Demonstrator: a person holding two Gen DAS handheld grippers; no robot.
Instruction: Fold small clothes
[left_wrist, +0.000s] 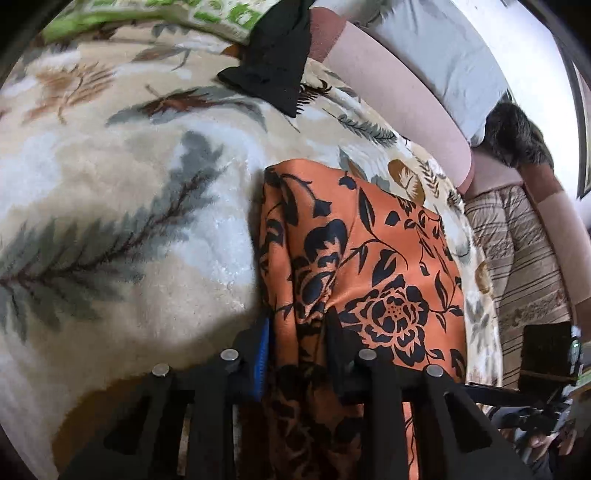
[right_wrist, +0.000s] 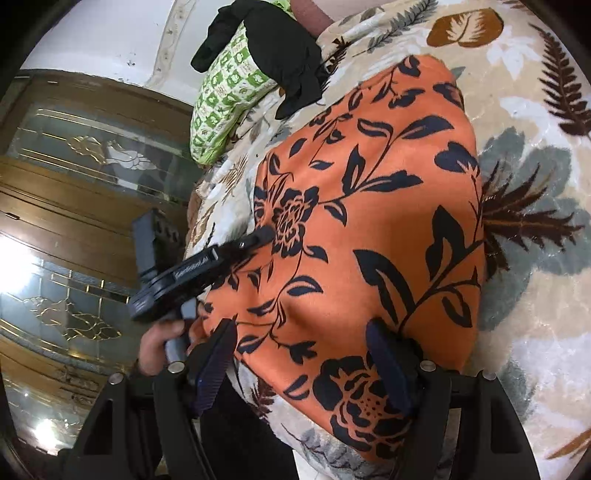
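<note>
An orange garment with a black flower print lies on a leaf-patterned blanket. My left gripper is shut on a bunched edge of the garment, which runs between its fingers. In the right wrist view the garment lies spread flat, and the left gripper shows at its left edge, gripping it. My right gripper is open just over the garment's near edge, with cloth between its fingers but not pinched.
A black garment lies at the far end of the blanket, next to a green patterned pillow. A pink headboard or bolster runs along one side. A wooden cabinet with glass doors stands beside the bed.
</note>
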